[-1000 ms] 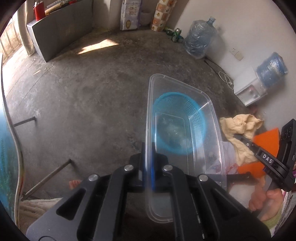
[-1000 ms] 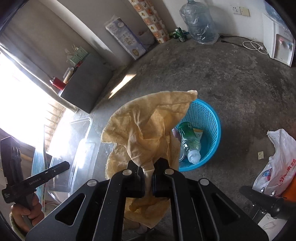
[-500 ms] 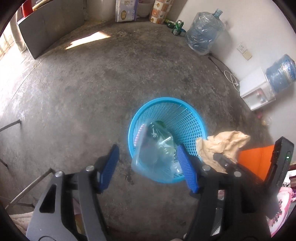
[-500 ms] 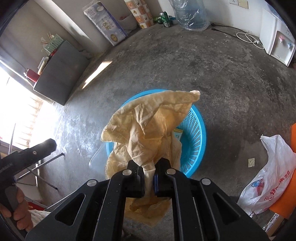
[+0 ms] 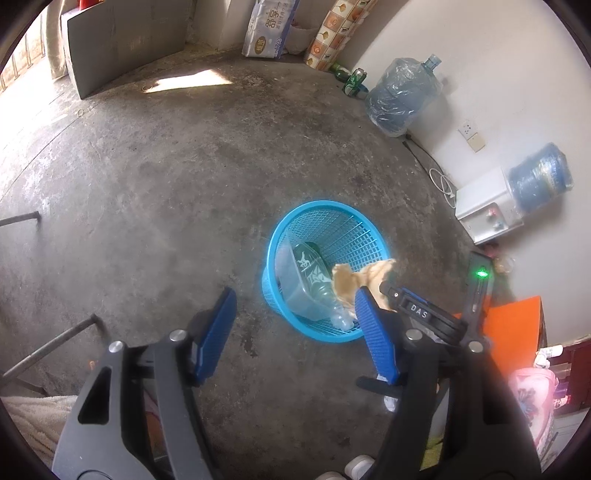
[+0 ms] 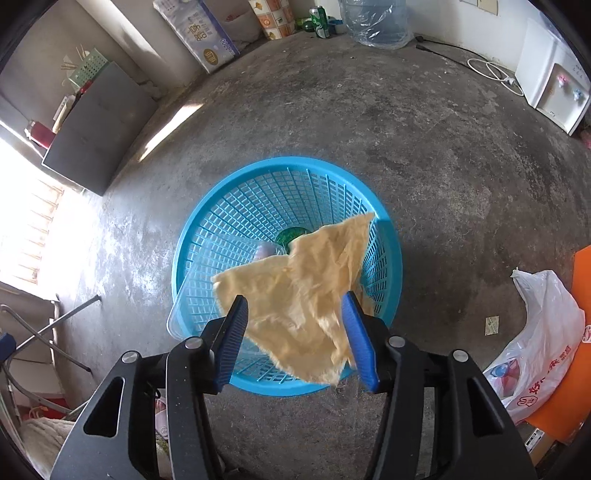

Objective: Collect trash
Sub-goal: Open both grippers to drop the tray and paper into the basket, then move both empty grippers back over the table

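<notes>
A blue mesh basket (image 5: 332,225) (image 6: 221,229) stands on the concrete floor. Inside lie a clear plastic container (image 5: 295,291) and a green plastic bottle (image 5: 314,269). My left gripper (image 5: 295,317) is open and empty, above and just short of the basket. My right gripper (image 6: 293,325) is open directly over the basket. A crumpled yellow paper (image 6: 299,291) hangs loose in the air between its spread jaws, over the basket; it also shows in the left wrist view (image 5: 354,280), beside the right gripper's body (image 5: 424,314).
A white plastic bag (image 6: 543,343) and an orange sheet (image 6: 580,280) lie right of the basket. Water jugs (image 5: 402,96), a white dispenser (image 5: 484,206), cans (image 6: 319,22) and boxes (image 5: 267,29) line the walls. Metal chair legs (image 6: 55,321) stand at the left.
My left gripper opened and dropped the clear container into the basket. My right gripper moved over the basket and opened, letting go of the yellow paper.
</notes>
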`<state>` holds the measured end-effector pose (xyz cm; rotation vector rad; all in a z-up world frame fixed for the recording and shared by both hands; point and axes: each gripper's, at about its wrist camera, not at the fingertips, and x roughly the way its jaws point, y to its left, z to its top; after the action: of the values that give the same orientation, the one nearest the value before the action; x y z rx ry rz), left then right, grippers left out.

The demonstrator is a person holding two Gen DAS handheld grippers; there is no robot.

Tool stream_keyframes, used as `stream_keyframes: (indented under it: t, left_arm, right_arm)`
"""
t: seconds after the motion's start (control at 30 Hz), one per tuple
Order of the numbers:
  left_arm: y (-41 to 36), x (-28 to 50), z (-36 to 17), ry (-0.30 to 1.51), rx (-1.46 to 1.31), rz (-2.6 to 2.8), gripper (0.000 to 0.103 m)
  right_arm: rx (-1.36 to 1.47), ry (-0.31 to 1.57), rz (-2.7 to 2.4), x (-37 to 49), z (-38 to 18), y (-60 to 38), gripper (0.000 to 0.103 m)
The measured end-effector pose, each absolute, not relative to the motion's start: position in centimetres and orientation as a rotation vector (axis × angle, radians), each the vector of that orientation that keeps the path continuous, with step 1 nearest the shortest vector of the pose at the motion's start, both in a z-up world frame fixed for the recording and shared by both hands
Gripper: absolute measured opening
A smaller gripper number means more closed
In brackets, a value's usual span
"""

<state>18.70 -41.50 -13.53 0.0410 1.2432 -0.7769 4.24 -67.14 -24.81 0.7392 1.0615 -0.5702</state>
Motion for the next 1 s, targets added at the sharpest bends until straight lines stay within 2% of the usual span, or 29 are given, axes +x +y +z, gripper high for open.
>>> stream_keyframes:
  t: [0.37, 0.57, 0.87, 1.0]
  left_arm:
    - [-33.0, 14.1, -6.8, 0.993, 0.04, -0.765, 0.074]
    - [-25.4, 12.9, -4.1, 0.892, 0.0, -0.663, 0.081]
    - [-12.9, 12.7, 1.3, 0.702, -0.075, -0.415, 0.084]
    - [-7.1, 11.9, 2.7, 0.644, -0.09, -0.288, 0.086]
  right_arm:
    - [0.829, 0.902, -0.63, 1.9, -22.5, -69.1, 0.055]
    - [0.826, 0.853, -0.636, 1.2, -21.1, -68.8, 0.055]
    - [0.591, 0.85, -0.43, 4.0, -14.9, -59.3, 0.059]
    - [0.494, 0.854, -0.277, 5.4, -11.2, -52.8, 0.066]
